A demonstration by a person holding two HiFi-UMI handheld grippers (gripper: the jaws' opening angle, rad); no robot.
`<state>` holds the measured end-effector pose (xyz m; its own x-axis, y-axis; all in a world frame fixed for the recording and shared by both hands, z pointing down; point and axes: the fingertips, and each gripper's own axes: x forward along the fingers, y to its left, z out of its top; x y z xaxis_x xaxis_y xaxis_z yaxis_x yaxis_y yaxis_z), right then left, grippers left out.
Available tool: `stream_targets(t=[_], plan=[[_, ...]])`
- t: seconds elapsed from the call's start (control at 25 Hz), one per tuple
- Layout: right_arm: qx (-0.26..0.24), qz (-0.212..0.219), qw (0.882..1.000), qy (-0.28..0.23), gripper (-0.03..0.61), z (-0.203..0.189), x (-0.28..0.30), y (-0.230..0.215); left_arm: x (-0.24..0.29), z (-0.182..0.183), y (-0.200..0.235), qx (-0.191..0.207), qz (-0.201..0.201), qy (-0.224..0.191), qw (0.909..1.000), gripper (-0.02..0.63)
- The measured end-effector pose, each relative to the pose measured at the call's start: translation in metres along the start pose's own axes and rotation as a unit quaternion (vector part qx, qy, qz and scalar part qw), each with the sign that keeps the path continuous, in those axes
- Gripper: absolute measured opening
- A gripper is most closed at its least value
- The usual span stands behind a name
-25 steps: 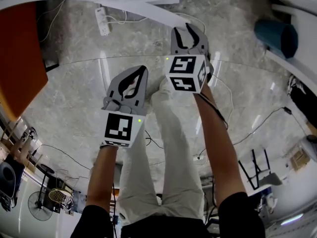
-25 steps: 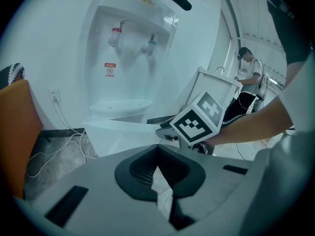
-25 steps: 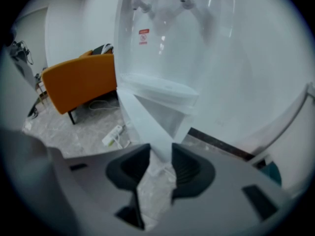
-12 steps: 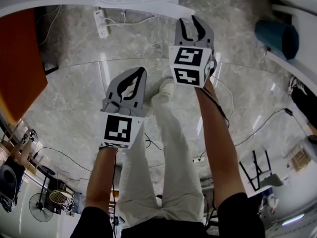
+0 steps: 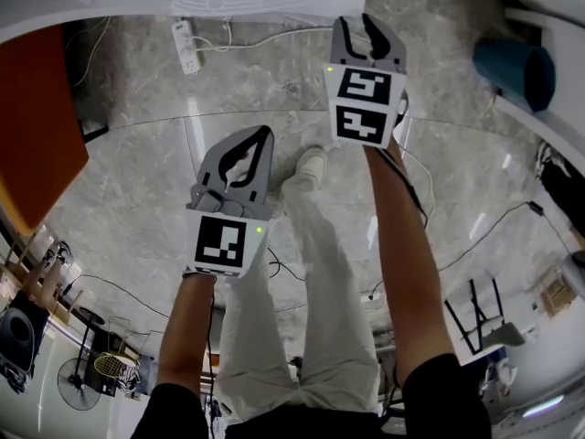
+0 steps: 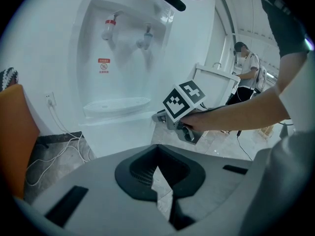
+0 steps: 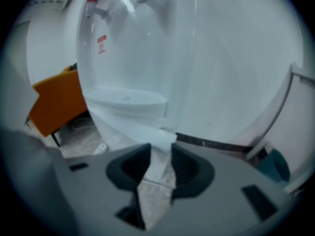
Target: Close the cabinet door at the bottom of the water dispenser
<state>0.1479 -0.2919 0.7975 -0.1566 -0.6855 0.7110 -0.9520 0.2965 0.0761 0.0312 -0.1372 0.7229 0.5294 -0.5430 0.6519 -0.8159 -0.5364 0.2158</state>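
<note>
The white water dispenser (image 6: 123, 58) stands ahead, with its two taps and drip tray (image 7: 125, 98). Below the tray a white panel (image 7: 133, 127), seemingly the cabinet door, slants out toward me. My right gripper (image 5: 363, 27) reaches up to the dispenser's base. Its jaws are apart and have just been closing a little. The panel's corner shows in the gap of my right gripper (image 7: 158, 149); contact cannot be told. My left gripper (image 5: 263, 133) hangs lower over the floor, its tips together and nothing in them. From the left gripper view my right gripper (image 6: 158, 117) sits at the dispenser's lower corner.
An orange chair (image 5: 32, 117) stands to the dispenser's left, with a power strip (image 5: 187, 39) and cables on the stone floor beside it. A blue bin (image 5: 512, 67) sits at the right by a white wall. My own legs and shoe (image 5: 311, 163) are below the grippers.
My right gripper has moved up the head view toward the dispenser and rolled slightly. The left gripper has stayed where it was.
</note>
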Motion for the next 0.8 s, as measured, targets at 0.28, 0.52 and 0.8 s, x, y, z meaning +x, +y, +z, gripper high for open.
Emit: stream_targets(t=[0.28,0.52,0.8], plan=[[0.028,0.012,1.000,-0.008,0.138,0.010,0.013,-0.009,0.002,0.007,0.017,0.005,0.020,-0.009,0.9997,0.006],[0.034,0.006,0.999,-0.008,0.123,0.018,0.027,-0.017,0.000,-0.003,0.015,0.008,0.015,-0.007,0.9998,0.006],[0.026,0.008,1.000,0.011,0.109,0.007,0.035,-0.014,0.002,-0.010,0.018,-0.001,0.016,-0.008,0.9998,0.006]])
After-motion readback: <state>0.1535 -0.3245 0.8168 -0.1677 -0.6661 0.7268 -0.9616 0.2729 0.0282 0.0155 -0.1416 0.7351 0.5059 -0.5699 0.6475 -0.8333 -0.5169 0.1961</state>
